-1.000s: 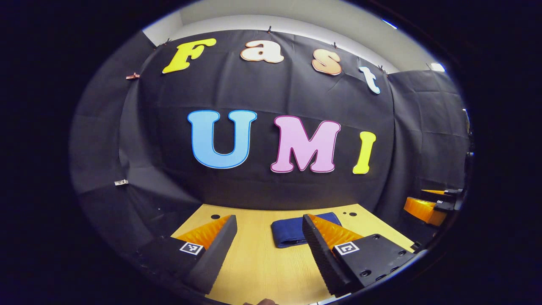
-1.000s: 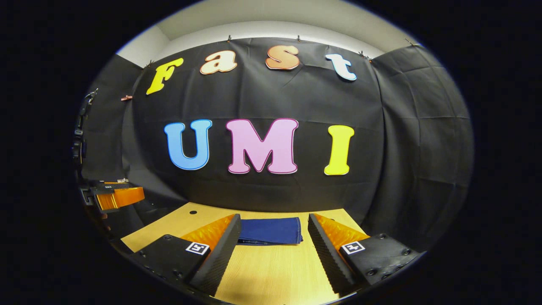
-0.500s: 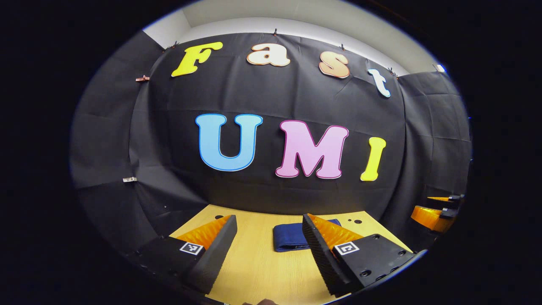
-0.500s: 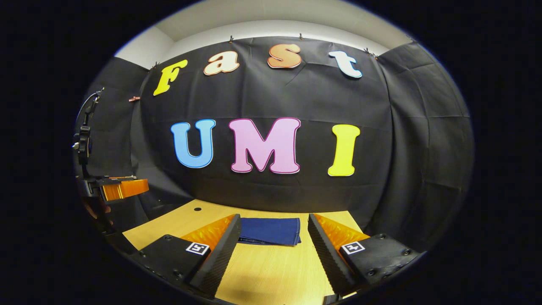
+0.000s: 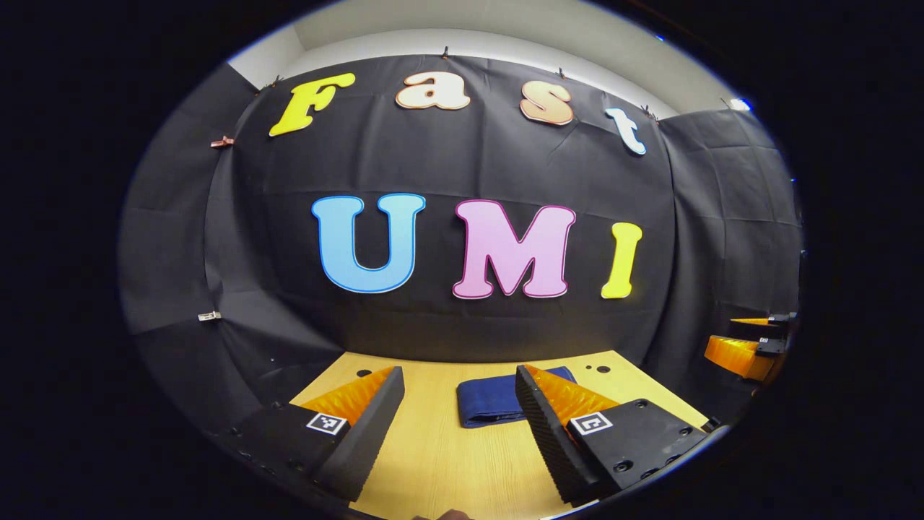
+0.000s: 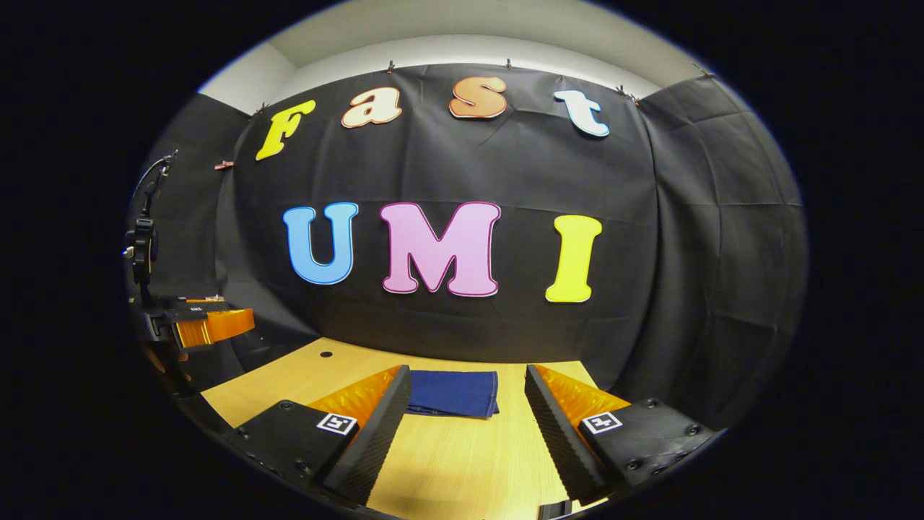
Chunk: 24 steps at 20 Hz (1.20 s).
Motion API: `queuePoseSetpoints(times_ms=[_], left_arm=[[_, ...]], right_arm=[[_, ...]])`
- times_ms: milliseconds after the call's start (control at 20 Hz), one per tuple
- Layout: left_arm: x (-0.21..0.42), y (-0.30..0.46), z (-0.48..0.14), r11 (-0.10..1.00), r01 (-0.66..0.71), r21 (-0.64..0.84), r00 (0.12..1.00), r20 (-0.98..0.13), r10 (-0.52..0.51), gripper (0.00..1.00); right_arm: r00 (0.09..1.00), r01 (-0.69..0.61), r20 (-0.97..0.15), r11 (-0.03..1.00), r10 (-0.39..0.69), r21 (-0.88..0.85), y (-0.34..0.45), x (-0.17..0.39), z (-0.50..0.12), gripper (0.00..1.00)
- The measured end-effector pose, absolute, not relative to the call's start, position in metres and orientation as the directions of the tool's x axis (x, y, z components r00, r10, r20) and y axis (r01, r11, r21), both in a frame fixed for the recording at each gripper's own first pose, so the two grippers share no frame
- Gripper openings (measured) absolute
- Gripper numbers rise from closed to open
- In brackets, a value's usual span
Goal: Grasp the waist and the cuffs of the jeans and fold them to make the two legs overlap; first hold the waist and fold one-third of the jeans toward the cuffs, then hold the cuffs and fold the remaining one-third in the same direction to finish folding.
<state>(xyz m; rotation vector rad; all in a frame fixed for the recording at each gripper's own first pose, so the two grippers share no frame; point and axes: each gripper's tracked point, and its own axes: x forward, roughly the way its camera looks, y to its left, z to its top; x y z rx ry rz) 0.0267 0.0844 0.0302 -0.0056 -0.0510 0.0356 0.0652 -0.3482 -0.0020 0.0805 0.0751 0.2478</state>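
Since half a second ago both grippers have drifted slightly; the folded dark-blue denim jeans point(image 6: 453, 393) now sit a little left of where they showed in the right gripper view. At far left of that view, the left gripper point(image 6: 209, 325) hangs off the table edge beside a black stand point(image 6: 141, 249). Black cloth point(image 6: 650, 289) wraps the booth, with a pale wall strip point(image 6: 462, 47) above. On the light wooden table point(image 6: 462, 462) the jeans lie flat near the far edge. Right gripper point(image 6: 468, 430): fingers spread wide, holding nothing. In the left gripper view, left gripper point(image 5: 459, 426) likewise gapes empty, the jeans point(image 5: 487, 399) beyond, partly behind its right finger.
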Motion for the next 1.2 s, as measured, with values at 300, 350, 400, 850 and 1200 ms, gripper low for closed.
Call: queuePoseSetpoints(times_ms=[300,350,400,850,1200], left_arm=[[0.025,0.096,0.025,0.999,-0.035,0.006,0.999,0.041,0.035,0.97],[0.025,0.102,0.023,0.999,-0.039,0.004,0.998,0.039,0.039,0.97],[0.024,0.105,0.020,0.999,-0.038,0.003,0.999,0.032,0.038,0.97],[0.020,0.131,-0.014,0.990,0.009,-0.143,1.000,-0.028,-0.013,0.97],[0.004,0.143,-0.014,0.997,0.051,-0.058,0.999,0.003,-0.051,0.96]], right_arm=[[0.974,-0.206,-0.073,0.973,0.214,0.105,-0.344,0.060,-0.005,0.96],[0.975,-0.202,-0.074,0.973,0.210,0.108,-0.342,0.057,-0.006,0.97],[0.975,-0.198,-0.077,0.974,0.207,0.110,-0.340,0.055,-0.006,0.96],[0.980,-0.172,-0.071,0.973,0.185,0.156,-0.307,0.033,-0.010,0.97],[0.976,-0.184,-0.090,0.973,0.197,0.138,-0.280,0.013,-0.021,0.96]])
